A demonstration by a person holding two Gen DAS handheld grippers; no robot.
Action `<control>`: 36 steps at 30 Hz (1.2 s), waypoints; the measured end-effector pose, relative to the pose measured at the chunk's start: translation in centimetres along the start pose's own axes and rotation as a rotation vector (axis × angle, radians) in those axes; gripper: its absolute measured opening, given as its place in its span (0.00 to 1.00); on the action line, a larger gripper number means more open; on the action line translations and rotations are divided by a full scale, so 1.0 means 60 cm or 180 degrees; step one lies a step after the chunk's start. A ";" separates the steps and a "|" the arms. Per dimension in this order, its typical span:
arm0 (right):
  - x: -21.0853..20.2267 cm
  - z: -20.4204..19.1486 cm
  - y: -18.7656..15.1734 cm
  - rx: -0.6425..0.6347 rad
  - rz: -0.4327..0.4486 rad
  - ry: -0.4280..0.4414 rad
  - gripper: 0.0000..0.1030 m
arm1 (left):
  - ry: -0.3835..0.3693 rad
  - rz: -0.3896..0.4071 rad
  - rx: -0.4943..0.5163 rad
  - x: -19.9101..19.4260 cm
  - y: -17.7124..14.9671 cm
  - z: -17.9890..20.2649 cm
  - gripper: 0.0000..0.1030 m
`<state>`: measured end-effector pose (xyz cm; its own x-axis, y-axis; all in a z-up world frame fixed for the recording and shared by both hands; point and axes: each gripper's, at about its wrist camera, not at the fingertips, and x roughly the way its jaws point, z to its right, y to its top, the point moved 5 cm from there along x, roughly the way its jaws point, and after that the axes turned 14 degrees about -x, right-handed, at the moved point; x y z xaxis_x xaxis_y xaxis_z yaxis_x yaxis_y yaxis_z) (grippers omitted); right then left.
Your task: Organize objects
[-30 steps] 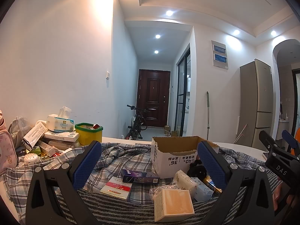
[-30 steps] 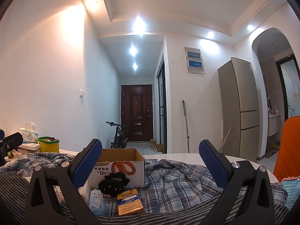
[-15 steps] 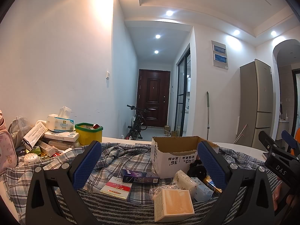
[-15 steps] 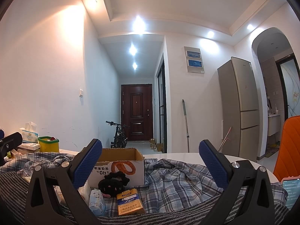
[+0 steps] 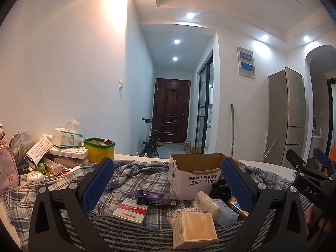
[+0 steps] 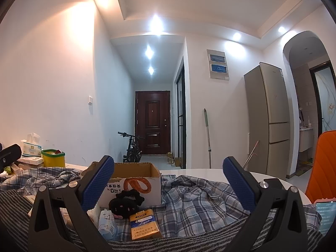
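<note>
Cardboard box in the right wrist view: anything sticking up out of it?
No. The box shows only bare inner walls above its rim, and the black plush lies outside, in front.

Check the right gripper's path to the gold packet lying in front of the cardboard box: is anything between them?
Nothing visible blocks it. The right gripper is open above the plaid cloth, and the gold packet lies flat and uncovered just ahead of it. A black plush toy touches its far end, and a small blue-white pack lies beside it.

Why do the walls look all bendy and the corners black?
Both wrist views use fisheye lenses, so straight things curve, like the fridge in the left view and the archway in the right; the black corners are the lens rim. Ceiling lights glare white.
</note>
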<state>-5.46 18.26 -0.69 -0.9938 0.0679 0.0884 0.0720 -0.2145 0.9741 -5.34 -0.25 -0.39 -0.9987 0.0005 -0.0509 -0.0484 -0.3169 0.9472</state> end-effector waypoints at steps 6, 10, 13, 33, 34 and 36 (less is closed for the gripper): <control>0.001 -0.001 0.001 0.0021 0.0003 0.0000 1.00 | 0.0000 0.0002 0.0001 0.000 0.000 0.000 1.00; 0.000 0.000 0.001 0.0041 0.0030 0.0000 1.00 | -0.0010 0.0031 0.0020 -0.003 0.002 0.001 1.00; -0.003 0.002 0.003 0.0078 0.0102 -0.0023 1.00 | -0.0013 0.0023 0.0051 -0.002 0.001 0.004 1.00; -0.038 -0.003 0.033 0.0078 0.0103 0.0120 1.00 | 0.0002 -0.0563 0.0314 -0.029 -0.047 0.037 1.00; -0.038 -0.004 0.033 0.0094 0.0092 0.0137 1.00 | -0.0033 -0.0524 0.0243 -0.032 -0.044 0.036 1.00; -0.036 -0.004 0.031 0.0118 0.0088 0.0182 1.00 | 0.0037 -0.0412 0.0229 -0.037 -0.035 0.033 1.00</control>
<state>-3.21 17.46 0.90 -0.9945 0.0066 0.1044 0.1016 -0.1794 0.9785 -3.03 2.33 -1.66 -0.9838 0.0260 -0.1772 -0.1781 -0.2462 0.9527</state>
